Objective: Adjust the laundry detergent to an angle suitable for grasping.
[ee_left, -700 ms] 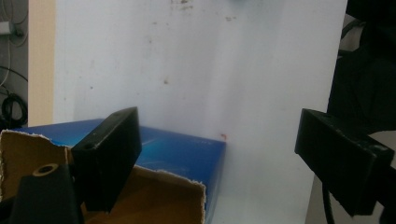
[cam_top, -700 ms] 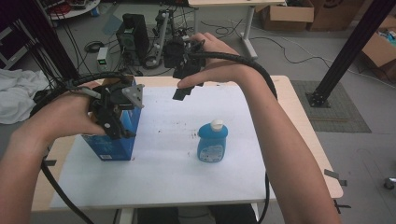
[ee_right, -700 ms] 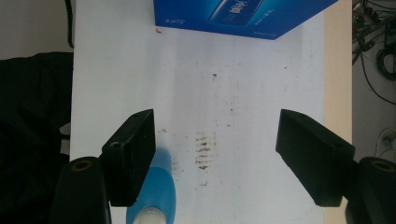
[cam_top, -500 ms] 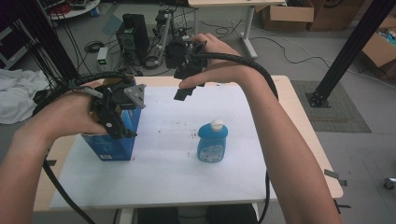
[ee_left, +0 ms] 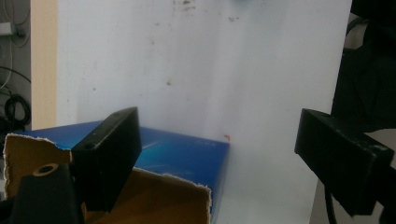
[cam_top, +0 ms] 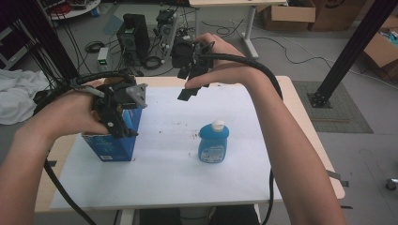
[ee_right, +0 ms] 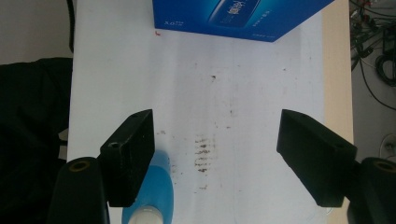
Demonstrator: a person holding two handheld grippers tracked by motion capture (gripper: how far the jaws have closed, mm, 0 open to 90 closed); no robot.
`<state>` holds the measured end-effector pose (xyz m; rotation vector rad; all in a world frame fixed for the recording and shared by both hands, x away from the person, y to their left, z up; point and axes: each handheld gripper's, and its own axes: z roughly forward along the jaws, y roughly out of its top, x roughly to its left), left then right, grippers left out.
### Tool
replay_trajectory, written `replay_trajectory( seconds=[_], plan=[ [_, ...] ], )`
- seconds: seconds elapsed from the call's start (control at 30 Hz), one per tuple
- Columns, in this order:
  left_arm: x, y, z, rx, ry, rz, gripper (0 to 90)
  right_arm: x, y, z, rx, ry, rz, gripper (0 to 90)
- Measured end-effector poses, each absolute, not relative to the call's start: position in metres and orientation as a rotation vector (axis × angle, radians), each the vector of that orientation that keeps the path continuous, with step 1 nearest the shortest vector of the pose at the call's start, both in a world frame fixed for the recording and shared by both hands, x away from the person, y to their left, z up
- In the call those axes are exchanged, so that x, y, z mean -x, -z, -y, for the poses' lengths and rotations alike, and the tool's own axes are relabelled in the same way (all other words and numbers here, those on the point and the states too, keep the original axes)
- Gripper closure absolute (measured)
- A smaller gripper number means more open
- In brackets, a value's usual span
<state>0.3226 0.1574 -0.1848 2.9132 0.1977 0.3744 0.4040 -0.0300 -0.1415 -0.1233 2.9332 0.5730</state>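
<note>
Two grippers we log — left gripper (cam_top: 123, 115) jaws apart over the blue box (cam_top: 112, 140) at frame left; right gripper (cam_top: 190, 82) jaws apart, blue bottle (cam_top: 213, 143) below it.

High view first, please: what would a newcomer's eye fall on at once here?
A blue bottle with a white cap stands upright mid-table on the white sheet. At the sheet's left stands an open blue carton, with the left gripper open at its torn top. The right gripper hovers open above the far edge.
</note>
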Motion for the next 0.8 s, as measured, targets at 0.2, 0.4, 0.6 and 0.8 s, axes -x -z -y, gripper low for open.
replay_trajectory(
  seconds=[0.2,0.4,0.6,0.8],
  plan=[
    [-0.3220,0.1856,-0.1557,-2.914,-0.376,-0.201,15.3,-0.4035,0.1421,0.0322,0.118,-0.578,-2.932,27.7],
    [-0.3211,0.1854,-0.1553,-2.919,-0.378,-0.197,15.4,-0.4022,0.1417,0.0324,0.125,-0.580,-2.931,27.8],
    [-0.3211,0.1838,-0.1560,-2.916,-0.384,-0.192,15.4,-0.4020,0.1405,0.0345,0.121,-0.592,-2.927,27.8],
    [-0.3218,0.1859,-0.1554,-2.917,-0.380,-0.196,15.4,-0.4018,0.1405,0.0360,0.122,-0.596,-2.927,27.7]
  ],
)
